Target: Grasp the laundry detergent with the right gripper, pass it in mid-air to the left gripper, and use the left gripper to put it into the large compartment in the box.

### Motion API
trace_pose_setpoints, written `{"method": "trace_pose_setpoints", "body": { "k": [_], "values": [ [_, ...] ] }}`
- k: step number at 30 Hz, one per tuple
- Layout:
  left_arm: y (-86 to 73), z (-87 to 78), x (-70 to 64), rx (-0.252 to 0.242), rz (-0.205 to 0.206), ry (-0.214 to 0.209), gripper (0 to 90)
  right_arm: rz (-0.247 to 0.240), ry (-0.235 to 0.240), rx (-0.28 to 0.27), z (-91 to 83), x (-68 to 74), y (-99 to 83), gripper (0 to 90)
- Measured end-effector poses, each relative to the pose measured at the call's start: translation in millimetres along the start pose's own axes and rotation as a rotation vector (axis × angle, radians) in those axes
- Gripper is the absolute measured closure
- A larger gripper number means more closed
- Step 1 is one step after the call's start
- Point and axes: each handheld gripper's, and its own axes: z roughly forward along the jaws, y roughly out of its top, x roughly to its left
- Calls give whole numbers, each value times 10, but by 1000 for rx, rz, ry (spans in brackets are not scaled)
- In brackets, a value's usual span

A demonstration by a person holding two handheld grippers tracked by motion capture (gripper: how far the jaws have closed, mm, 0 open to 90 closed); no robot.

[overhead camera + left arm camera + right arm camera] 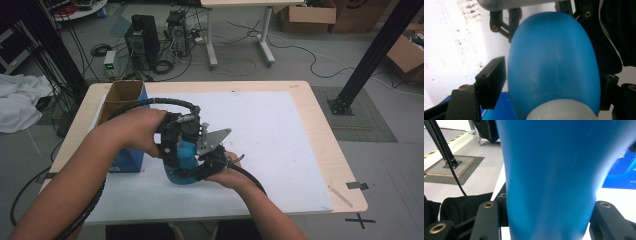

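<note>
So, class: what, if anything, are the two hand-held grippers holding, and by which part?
Both hold one blue bottle. The right hand-held gripper clamps its body from both sides; the left hand-held gripper brackets its rounded body near the pale neck.

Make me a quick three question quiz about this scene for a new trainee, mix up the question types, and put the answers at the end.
1. True or false: both grippers are closed on the same blue bottle.
2. Multiple choice: where does the open cardboard box stand? A) at the table's right edge B) at the far left of the table, behind the left hand C) on the floor
3. Fill in: the bottle stands on a ____ sheet covering the table.

Key: 1 true: the left gripper and the right gripper each have jaws on either side of it. 2 B. 3 white.
</note>
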Motion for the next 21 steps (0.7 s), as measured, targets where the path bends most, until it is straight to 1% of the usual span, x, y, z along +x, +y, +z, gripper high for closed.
{"method": "trace_pose_setpoints", "body": {
  "k": [4,7,9,11,13,16,18,20,21],
  "values": [
    [10,1,2,7,3,-9,304,-1,-2,4,0,-8,-4,476],
    [10,-5,-2,-3,3,-4,318,4,-3,2,-4,-10,-6,476],
    [14,-16,-3,3,4,-5,325,1,-3,2,-9,-13,-4,476],
    [17,-16,-5,3,7,-7,333,10,0,1,-10,-8,-2,476],
    [19,-13,-7,2,7,-7,335,2,-2,1,-8,-11,-3,476],
    [22,-1,-14,-4,9,-10,362,7,-2,0,-4,-8,-4,477],
    [23,4,-13,0,6,-9,366,13,-2,1,-4,-6,-6,477],
    [25,8,-10,7,-2,-14,369,7,-2,7,0,-9,-7,477],
    [28,5,-10,12,-10,-12,371,16,0,2,5,-5,-9,477]
  ]
}}
